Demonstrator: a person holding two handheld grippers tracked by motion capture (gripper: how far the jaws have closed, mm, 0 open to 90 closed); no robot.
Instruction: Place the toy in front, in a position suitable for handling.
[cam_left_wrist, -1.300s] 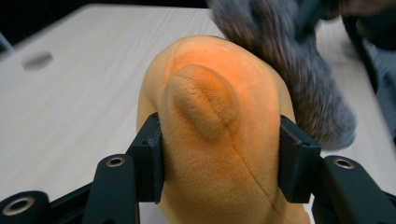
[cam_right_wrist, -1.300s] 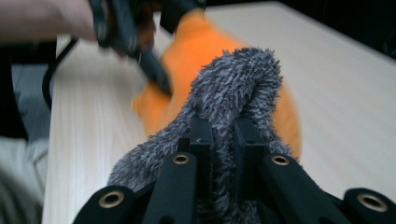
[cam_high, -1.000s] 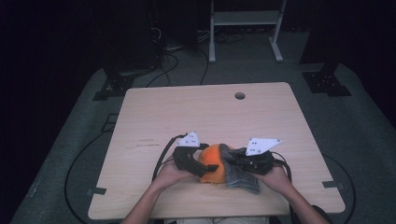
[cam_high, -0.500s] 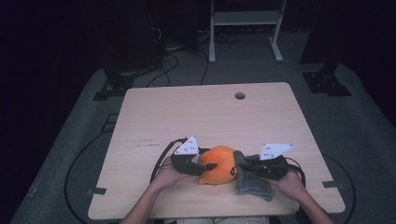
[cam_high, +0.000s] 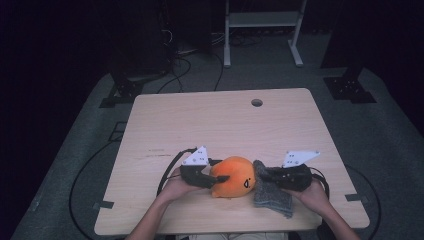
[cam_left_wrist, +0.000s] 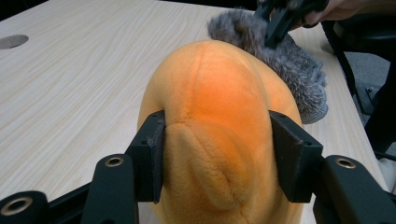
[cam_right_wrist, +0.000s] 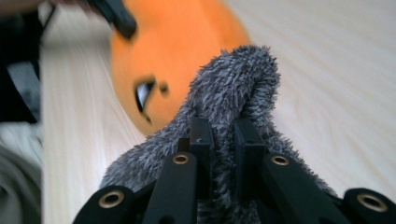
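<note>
Nearest the front edge of the tabletop, two forearms entering from below, one gripper in each hand. At left, left gripper lying level, fingers just closed in and now pressing both flanks of the orange plush toy. Toy resting on the wood between the two grippers, small dark face mark turned toward the right side. At right, right gripper with fingers drawn narrow, pinching a raised fold of the grey fuzzy cloth. Cloth touching the toy's right side, its remainder spread flat toward the front edge. Farther back, bare wood with a round cable hole near the far edge.
</note>
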